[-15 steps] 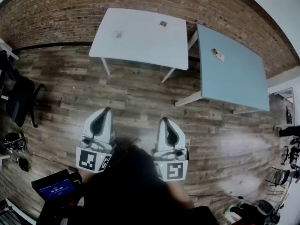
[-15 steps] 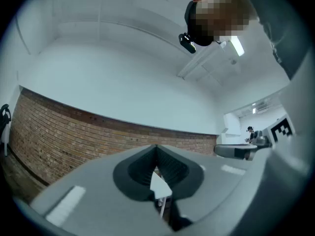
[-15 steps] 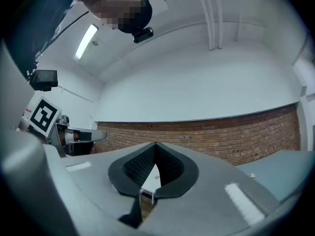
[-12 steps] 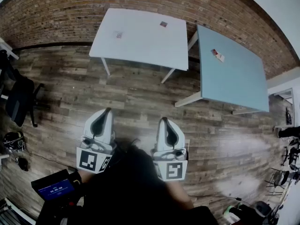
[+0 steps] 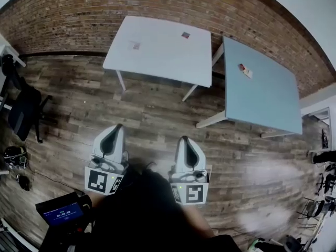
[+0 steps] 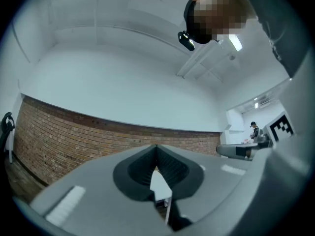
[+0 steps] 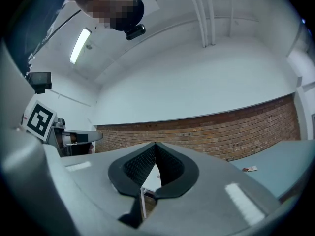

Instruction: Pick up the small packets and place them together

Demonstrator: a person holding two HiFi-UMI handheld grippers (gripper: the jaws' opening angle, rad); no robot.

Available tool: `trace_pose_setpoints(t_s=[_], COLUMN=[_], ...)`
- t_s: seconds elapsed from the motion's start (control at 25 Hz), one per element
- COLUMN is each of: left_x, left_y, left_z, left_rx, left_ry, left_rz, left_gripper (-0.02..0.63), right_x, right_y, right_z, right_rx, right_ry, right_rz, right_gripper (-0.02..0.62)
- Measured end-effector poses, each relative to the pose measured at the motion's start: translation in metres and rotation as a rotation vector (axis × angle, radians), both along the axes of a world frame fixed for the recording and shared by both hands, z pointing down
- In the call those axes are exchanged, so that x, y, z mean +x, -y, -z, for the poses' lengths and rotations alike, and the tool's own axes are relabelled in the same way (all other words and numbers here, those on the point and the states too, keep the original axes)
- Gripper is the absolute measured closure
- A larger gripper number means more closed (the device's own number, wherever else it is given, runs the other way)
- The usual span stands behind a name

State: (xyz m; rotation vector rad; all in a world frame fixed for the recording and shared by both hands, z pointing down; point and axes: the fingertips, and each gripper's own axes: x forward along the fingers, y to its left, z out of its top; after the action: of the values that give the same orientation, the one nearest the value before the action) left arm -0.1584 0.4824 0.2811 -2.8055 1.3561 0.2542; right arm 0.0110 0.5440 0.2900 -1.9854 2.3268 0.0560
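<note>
We hold both grippers low over the wooden floor (image 5: 157,104), well short of the tables. The left gripper (image 5: 117,126) is clenched on nothing. Its own view shows the dark pads pressed together at the tips, with a sliver of the white table (image 5: 157,51) showing through the gap below them. The right gripper (image 5: 184,138) is likewise closed and empty, its jaws meeting at the front.

The small packets lie well away from us. A pale packet (image 5: 135,45) sits toward the left of the white table, and a darker packet (image 5: 185,34) lies near that table's far edge. A red packet (image 5: 241,67) and a white packet (image 5: 247,73) lie just beside each other on the blue-grey table (image 5: 262,98) to the right; we cannot tell whether they touch.

The two tables stand nearly corner to corner before a brick wall (image 5: 79,14), and a stretch of floor lies between them and us. A black office chair (image 5: 21,114) stands at the far left. A black device with a lit blue screen (image 5: 62,212) sits just beside the left gripper's marker cube (image 5: 104,180). Dark gear crowds the right edge — too small to name.
</note>
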Motion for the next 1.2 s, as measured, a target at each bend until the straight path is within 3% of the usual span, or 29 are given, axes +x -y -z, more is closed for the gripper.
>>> trace_pose_setpoints(t_s=[0.16, 0.36, 0.6, 0.88, 1.0, 1.2], left_x=[-0.008, 0.000, 0.016, 0.033, 0.038, 0.049], left_y=[0.011, 0.010, 0.072, 0.202, 0.255, 0.338], left_z=[0.005, -0.006, -0.027, -0.054, -0.053, -0.048], left_rx=[0.003, -0.008, -0.023, -0.075, -0.091, -0.135], left_ry=[-0.013, -0.013, -0.024, -0.050, -0.042, -0.018], left_rz=[0.031, 0.025, 0.020, -0.054, -0.086, -0.135], left_gripper=[0.606, 0.606, 0.606, 0.606, 0.606, 0.606], right_x=[-0.011, -0.004, 0.010, 0.018, 0.013, 0.021], right_y=[0.005, 0.007, 0.060, 0.187, 0.249, 0.340], right_z=[0.008, 0.004, -0.013, -0.018, -0.020, 0.003], right_rx=[0.031, 0.034, 0.005, 0.014, -0.013, -0.009], right_ry=[0.006, 0.002, 0.001, -0.048, -0.012, 0.006], right_rz=[0.078, 0.071, 0.062, 0.031, 0.105, 0.064], right_gripper=[0.592, 0.592, 0.592, 0.592, 0.592, 0.592])
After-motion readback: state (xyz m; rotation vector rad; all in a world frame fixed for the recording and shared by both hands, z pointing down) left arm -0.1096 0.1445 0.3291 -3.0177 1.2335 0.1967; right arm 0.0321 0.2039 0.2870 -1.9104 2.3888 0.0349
